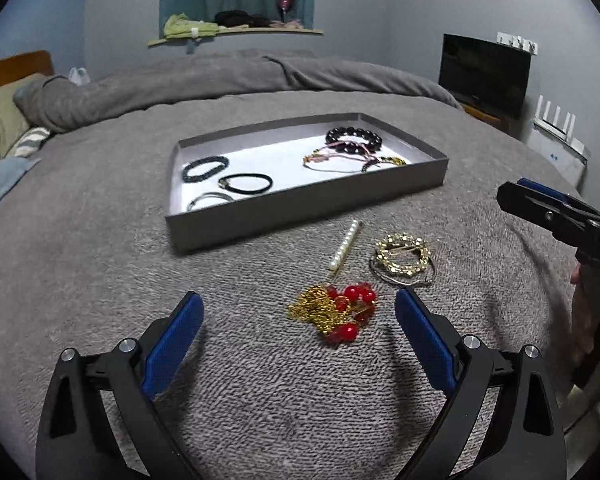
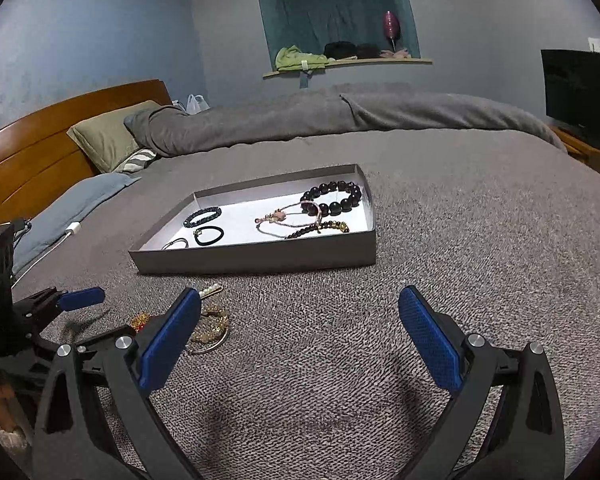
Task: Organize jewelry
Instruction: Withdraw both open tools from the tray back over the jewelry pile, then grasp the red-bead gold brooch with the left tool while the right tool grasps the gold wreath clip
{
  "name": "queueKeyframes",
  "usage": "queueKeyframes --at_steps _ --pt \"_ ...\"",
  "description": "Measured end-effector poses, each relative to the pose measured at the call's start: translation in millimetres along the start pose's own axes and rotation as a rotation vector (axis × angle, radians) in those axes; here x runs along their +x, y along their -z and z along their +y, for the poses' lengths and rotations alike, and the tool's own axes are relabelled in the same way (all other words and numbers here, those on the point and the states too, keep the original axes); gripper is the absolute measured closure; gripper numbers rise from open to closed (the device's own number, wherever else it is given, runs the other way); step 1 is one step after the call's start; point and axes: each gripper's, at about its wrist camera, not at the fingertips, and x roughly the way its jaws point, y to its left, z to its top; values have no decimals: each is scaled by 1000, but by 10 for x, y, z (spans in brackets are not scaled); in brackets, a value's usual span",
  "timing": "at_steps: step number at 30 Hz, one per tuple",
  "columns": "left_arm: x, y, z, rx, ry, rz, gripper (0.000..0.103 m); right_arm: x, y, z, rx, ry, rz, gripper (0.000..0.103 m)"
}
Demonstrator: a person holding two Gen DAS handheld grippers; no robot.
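A grey tray (image 1: 300, 204) (image 2: 260, 258) on the bed holds several bracelets, among them a black bead bracelet (image 1: 354, 138) (image 2: 336, 198). In front of it on the blanket lie a pearl hair pin (image 1: 345, 245), a gold wreath piece on a silver hoop (image 1: 403, 259) (image 2: 210, 330), and a gold chain with red beads (image 1: 334, 312). My left gripper (image 1: 299, 308) is open and empty, just before the red beads. My right gripper (image 2: 300, 304) is open and empty, to the right of the loose pieces; it shows at the right edge in the left wrist view (image 1: 540, 204).
The grey blanket (image 2: 460, 260) covers the bed. Pillows (image 2: 108, 140) and a wooden headboard (image 2: 40, 160) are at the left. A folded duvet (image 1: 240, 76) lies behind the tray. A dark screen (image 1: 484, 74) stands at the right.
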Motion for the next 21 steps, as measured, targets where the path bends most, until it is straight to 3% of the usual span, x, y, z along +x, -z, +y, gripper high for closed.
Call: queueKeyframes --at_steps 3,7,9,10,11,13,17,21 --pt "51 -8 -4 2 19 10 12 34 3 18 -15 6 9 5" --pt "126 1 -67 29 67 48 43 91 5 19 -17 -9 29 5" --pt "168 15 -106 49 67 66 50 118 1 30 -21 -18 34 5" --pt "178 13 -119 55 75 74 64 125 2 40 -24 -21 36 6" --pt "177 12 -122 56 80 79 70 136 3 60 -29 -30 39 6" --pt "154 -10 -98 47 90 78 71 163 6 109 -35 -51 51 10" --pt "67 -50 -14 30 91 59 85 288 46 293 -78 -99 110 22" --pt "39 -67 92 5 80 56 85 394 58 475 -130 -116 146 38"
